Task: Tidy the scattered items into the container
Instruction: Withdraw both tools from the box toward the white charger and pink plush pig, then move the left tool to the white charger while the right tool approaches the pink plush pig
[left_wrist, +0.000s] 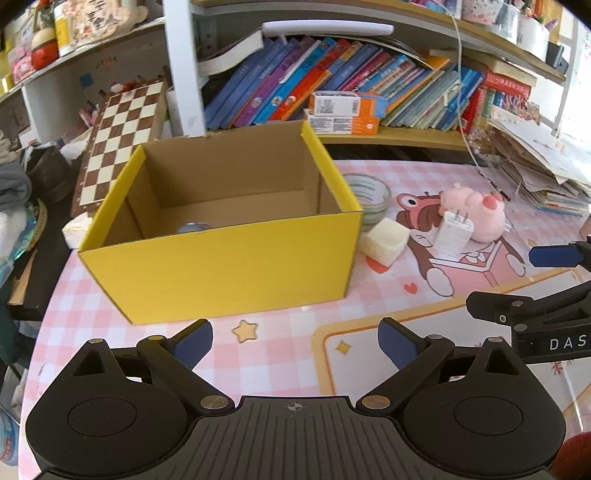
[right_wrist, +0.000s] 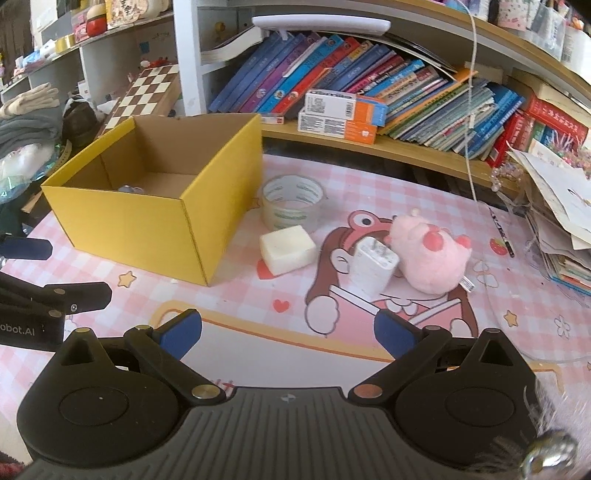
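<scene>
I am holding both claws, left claw (left_wrist: 295, 341) and right claw (right_wrist: 288, 332), spread wide and carrying nothing. Yellow box (right_wrist: 155, 218) sitting ahead-left of the right claw; tape roll (right_wrist: 291, 205), white block (right_wrist: 288, 249), charger (right_wrist: 373, 269) and pink plush (right_wrist: 432, 258) lying ahead of it on the tabletop (right_wrist: 258, 354), outside the box. Risk: charger is leaning on the plush, so closing on either could be toppling the other.

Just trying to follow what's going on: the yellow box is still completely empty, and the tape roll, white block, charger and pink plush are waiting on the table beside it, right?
Not quite. The yellow box is not empty: the right wrist view shows a small round metallic item on its floor. The rest holds: the tape roll, white block, charger and pink plush lie on the table beside it.
</scene>
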